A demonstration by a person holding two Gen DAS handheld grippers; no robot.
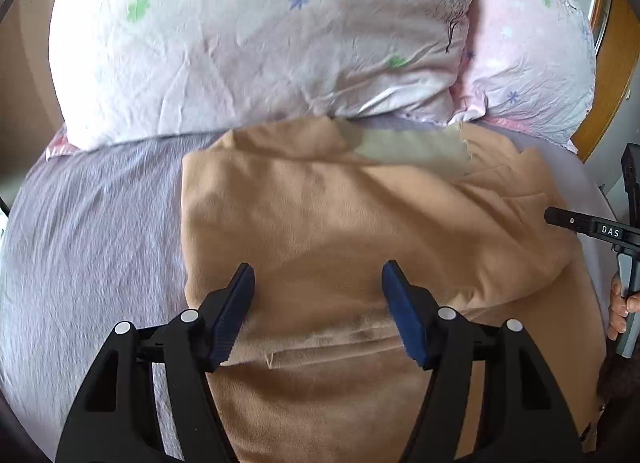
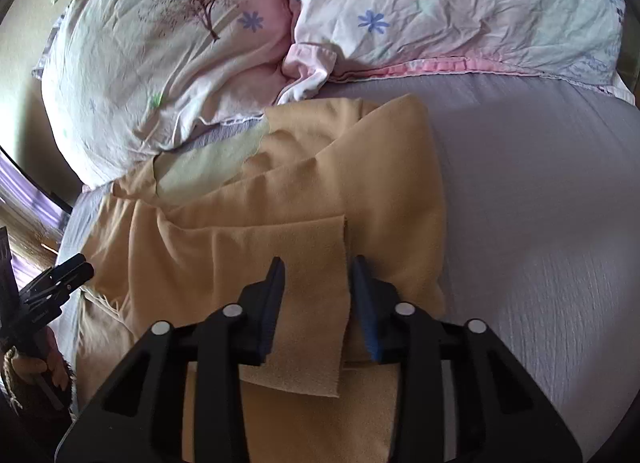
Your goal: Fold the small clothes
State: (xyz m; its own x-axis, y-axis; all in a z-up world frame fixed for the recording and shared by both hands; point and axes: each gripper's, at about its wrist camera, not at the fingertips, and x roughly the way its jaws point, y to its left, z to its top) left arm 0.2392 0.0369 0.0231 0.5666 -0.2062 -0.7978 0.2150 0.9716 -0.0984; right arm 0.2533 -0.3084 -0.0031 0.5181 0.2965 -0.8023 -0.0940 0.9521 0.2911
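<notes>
Hovering nearest the left wrist camera, the left hand-held gripper (image 1: 318, 275) is released: its blue-padded fingers (image 1: 236, 311) stand wide apart above the tan garment (image 1: 320, 223), with no cloth between them. In the right wrist view, the right hand-held gripper (image 2: 318, 267) has its fingers (image 2: 364, 303) partly spread, and a loose tan flap (image 2: 308, 303) of the garment lies between them; whether the pads touch the flap cannot be told.

The tan garment (image 2: 280, 199) lies partly folded and rumpled on the lavender bed sheet (image 1: 100, 223), towards the head of the bed. A pale greenish lining panel (image 1: 412, 151) shows at its far edge.

At the right edge of the left wrist view, the right hand-held gripper (image 1: 560, 219) reaches over the garment's right side, held by a hand (image 1: 620, 311). At the left edge of the right wrist view, the left hand-held gripper (image 2: 76, 267) appears beside the garment.

Beyond the garment, two floral pillows (image 1: 240, 43) (image 2: 460, 7) lie side by side at the head of the bed, the garment's far edge just beside them.
</notes>
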